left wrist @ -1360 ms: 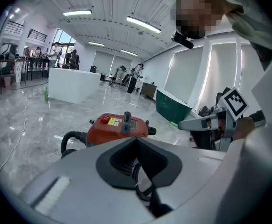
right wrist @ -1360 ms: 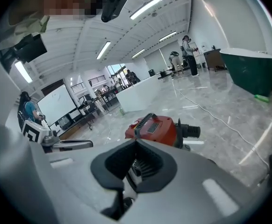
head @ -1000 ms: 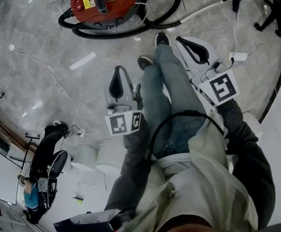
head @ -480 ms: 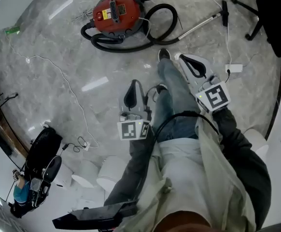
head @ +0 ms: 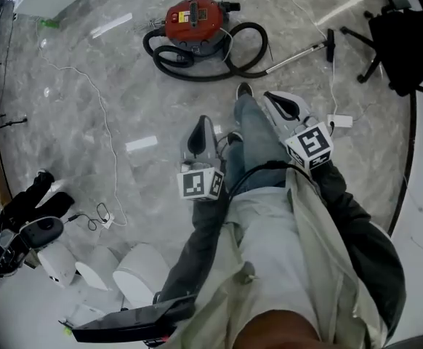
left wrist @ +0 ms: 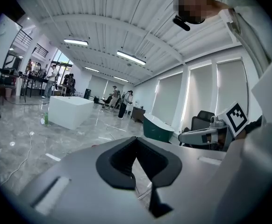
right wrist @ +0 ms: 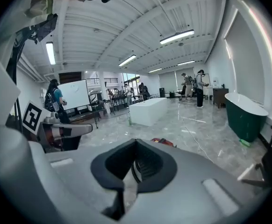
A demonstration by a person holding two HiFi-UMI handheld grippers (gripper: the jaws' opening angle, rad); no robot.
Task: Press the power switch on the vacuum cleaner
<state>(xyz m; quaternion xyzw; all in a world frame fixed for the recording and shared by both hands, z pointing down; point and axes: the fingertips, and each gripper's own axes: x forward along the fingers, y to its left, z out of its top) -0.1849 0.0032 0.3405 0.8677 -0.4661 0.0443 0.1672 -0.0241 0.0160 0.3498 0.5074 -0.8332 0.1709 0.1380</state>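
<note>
A red canister vacuum cleaner (head: pixel 195 22) stands on the grey marble floor at the top of the head view. Its black hose (head: pixel 235 55) coils around it and a metal wand (head: pixel 299 51) lies to the right. My left gripper (head: pixel 202 121) is held at waist height, well short of the vacuum, jaws shut on nothing. My right gripper (head: pixel 269 96) sits beside the person's right leg, also shut and empty. In the right gripper view a sliver of the red vacuum (right wrist: pixel 164 142) shows over the jaws. The left gripper view looks across the room, and the vacuum is hidden there.
The person's legs and shoes (head: pixel 243 91) are between the grippers. A white power adapter (head: pixel 341 121) with its cable lies at right, near a black office chair (head: pixel 399 41). A white cable (head: pixel 99 115) crosses the floor at left. White rounded stools (head: pixel 140 273) stand at lower left.
The head view has pulled back: the vacuum now looks smaller and farther, fully inside the frame. Both grippers stay shut at waist height, drifting slightly toward the middle.
</note>
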